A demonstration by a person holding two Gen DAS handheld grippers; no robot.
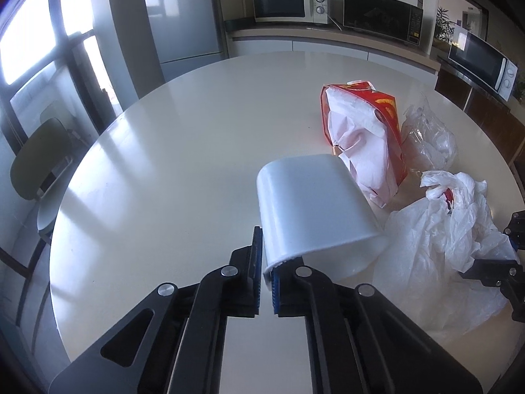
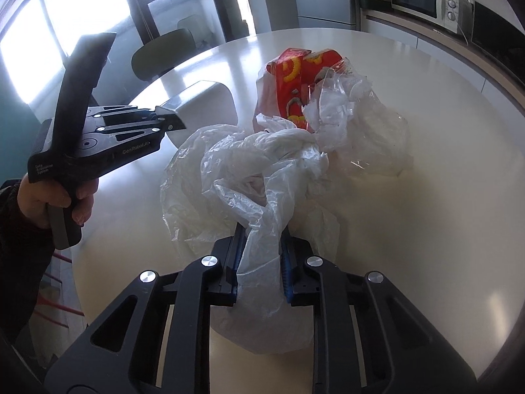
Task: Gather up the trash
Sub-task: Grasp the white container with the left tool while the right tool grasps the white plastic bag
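A white plastic cup (image 1: 311, 210) lies tipped on the round white table (image 1: 170, 151), and my left gripper (image 1: 266, 272) is shut on its rim. From the right wrist view the left gripper (image 2: 170, 120) and the cup (image 2: 210, 101) sit at the left, with a hand (image 2: 49, 197) on the handle. A crumpled white plastic bag (image 2: 249, 177) lies in the middle; my right gripper (image 2: 261, 259) is shut on a fold of it. In the left wrist view the bag (image 1: 439, 249) is at the right. Behind it stand a red snack bag (image 2: 295, 78) and clear crumpled wrap (image 2: 357, 124).
The red snack bag (image 1: 364, 138) holds white paper; the clear wrap (image 1: 426, 134) lies right of it. Green chairs (image 1: 36, 161) stand by the table's far edge near the windows. Microwaves (image 1: 288, 3) line a counter beyond, beside a fridge (image 1: 183, 16).
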